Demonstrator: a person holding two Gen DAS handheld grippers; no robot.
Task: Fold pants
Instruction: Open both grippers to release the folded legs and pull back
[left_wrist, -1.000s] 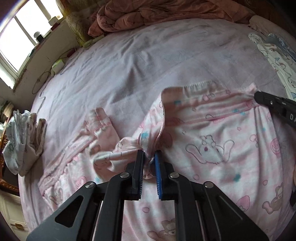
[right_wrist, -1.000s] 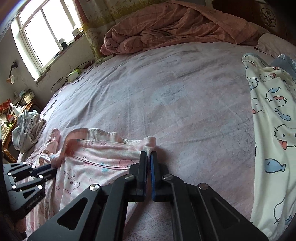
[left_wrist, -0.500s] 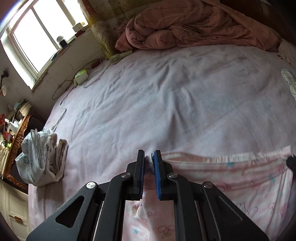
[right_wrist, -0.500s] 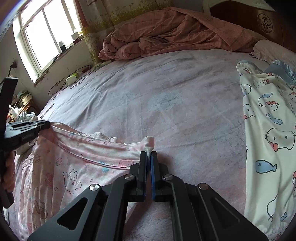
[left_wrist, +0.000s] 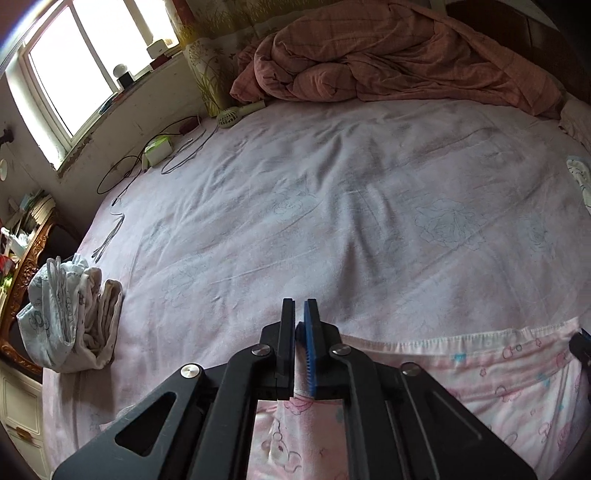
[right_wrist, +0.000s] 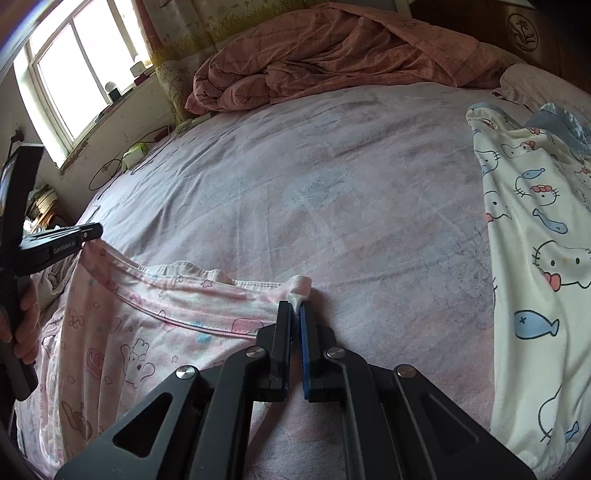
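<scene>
A: Right, left wrist view. The left gripper (left_wrist: 299, 314) is clamped nearly closed on the waistband of the pink pants (left_wrist: 498, 369), with cloth bunched far back between the jaws, not at the tips. The band runs out to 3 o'clock, where the right gripper (left_wrist: 581, 345) just shows.

B: Risk?

A: An uneven pull. One corner slips and the fold skews.

B: Right wrist view?

A: The right gripper (right_wrist: 295, 308) is pinched tight on the other waistband corner, with only a small tuft in it. The pants (right_wrist: 147, 332) sag towards 9 o'clock, where the left gripper (right_wrist: 79, 236) holds on above the bed sheet (right_wrist: 332, 184).

B: So that tuft could pull free under tension.

A: Likely. The legs look rumpled at 8 o'clock too, so creases may get folded in.
</scene>
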